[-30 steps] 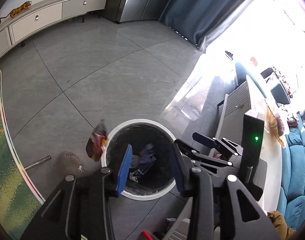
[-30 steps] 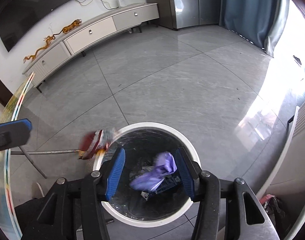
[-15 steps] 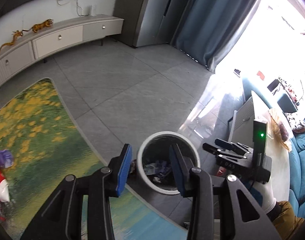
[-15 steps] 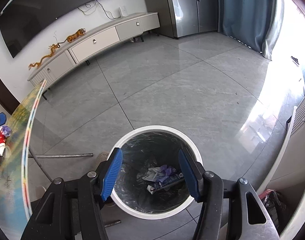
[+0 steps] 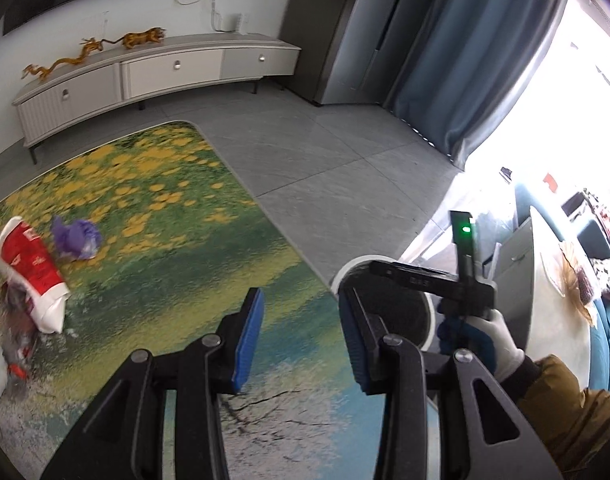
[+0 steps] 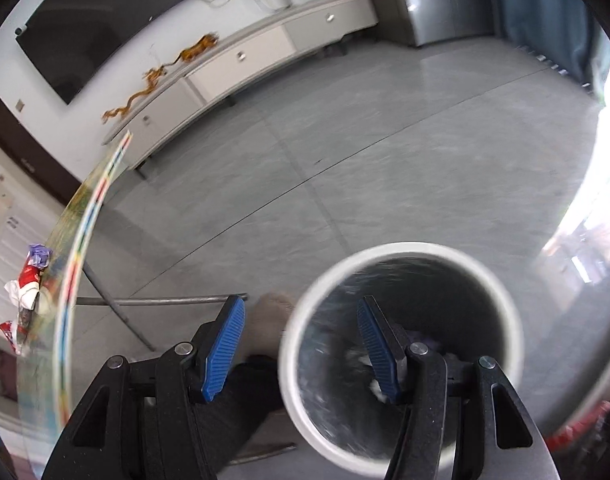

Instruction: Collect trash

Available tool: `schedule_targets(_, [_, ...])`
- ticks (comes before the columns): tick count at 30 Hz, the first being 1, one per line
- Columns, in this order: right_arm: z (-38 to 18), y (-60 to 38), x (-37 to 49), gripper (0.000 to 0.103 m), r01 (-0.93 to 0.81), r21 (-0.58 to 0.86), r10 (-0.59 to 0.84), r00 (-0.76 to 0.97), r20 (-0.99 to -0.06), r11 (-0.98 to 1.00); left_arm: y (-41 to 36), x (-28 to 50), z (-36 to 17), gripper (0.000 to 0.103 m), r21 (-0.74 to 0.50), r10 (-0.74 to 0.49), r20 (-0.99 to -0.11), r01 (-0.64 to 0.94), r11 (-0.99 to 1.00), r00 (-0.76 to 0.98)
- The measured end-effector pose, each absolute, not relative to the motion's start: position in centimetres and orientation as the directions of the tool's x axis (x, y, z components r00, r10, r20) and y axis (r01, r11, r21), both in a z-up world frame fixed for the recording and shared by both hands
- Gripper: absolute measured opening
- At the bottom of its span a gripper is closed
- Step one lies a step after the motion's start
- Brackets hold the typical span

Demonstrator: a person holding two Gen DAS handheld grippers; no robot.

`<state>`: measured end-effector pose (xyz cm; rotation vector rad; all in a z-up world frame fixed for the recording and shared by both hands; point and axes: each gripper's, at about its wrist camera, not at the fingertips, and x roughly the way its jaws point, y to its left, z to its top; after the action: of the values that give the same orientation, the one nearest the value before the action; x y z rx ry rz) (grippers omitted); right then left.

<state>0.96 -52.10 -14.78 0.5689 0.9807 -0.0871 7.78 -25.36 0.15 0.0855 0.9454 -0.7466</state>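
Note:
A white round trash bin (image 6: 401, 356) with a dark liner stands on the grey floor; its rim also shows in the left wrist view (image 5: 359, 266). Trash lies at its bottom. My right gripper (image 6: 301, 340) is open and empty above the bin's left rim. My left gripper (image 5: 301, 336) is open and empty above a table top with a flower print (image 5: 165, 248). On that table at the left lie a red and white wrapper (image 5: 29, 268), a purple crumpled piece (image 5: 75, 238) and more wrappers (image 5: 9, 344). The right gripper's body (image 5: 437, 280) shows beyond the table edge.
A long white TV cabinet (image 5: 153, 76) stands along the far wall under a TV. A blue curtain (image 5: 477, 64) hangs at the bright window. A white table (image 5: 561, 320) and a teal sofa are at the right. Metal table legs (image 6: 153, 302) stand left of the bin.
My left gripper has swung left and up from over the bin to over the printed table. My right gripper has lifted and shifted left; the purple trash it dropped lies in the bin.

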Motion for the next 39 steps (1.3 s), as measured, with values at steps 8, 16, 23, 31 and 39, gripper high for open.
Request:
schedule_targets(8, [-22.1,-49.3,10.8,0.059,0.265,0.523,0.344,0.508,-0.79,0.81,-22.4,9.2,-1.2,0.037,-0.227,-0.475,-0.779,0.522,0.822,0.409])
schedule_targets(16, [-28.0,-46.1,14.7,0.058,0.277,0.486,0.342,0.437,-0.832,0.829,-22.0,9.6,-3.2,0.037,-0.218,-0.449,-0.801,0.505,0.835,0.396])
schedule_targets(23, [-27.8,-48.6,13.4,0.065,0.28,0.346,0.208,0.423,-0.882,0.895,-22.1,10.0,-3.6,0.037,-0.241,-0.474,-0.791,0.515,0.822,0.387])
schedule_targets(31, [-32.5,-47.5,11.5,0.07,0.242,0.197,0.126,0.278,-0.952,0.95,-22.7,10.0,-3.6,0.037,-0.239,-0.492,-0.779,0.542,0.806,0.389])
schedule_targets(39, [-43.7,-46.5,10.4,0.071,0.308,-0.011,-0.027,0.048,-0.998,0.951,-23.6,9.8,-3.9,0.037,-0.2,-0.478,-0.785,0.57,0.797,0.394])
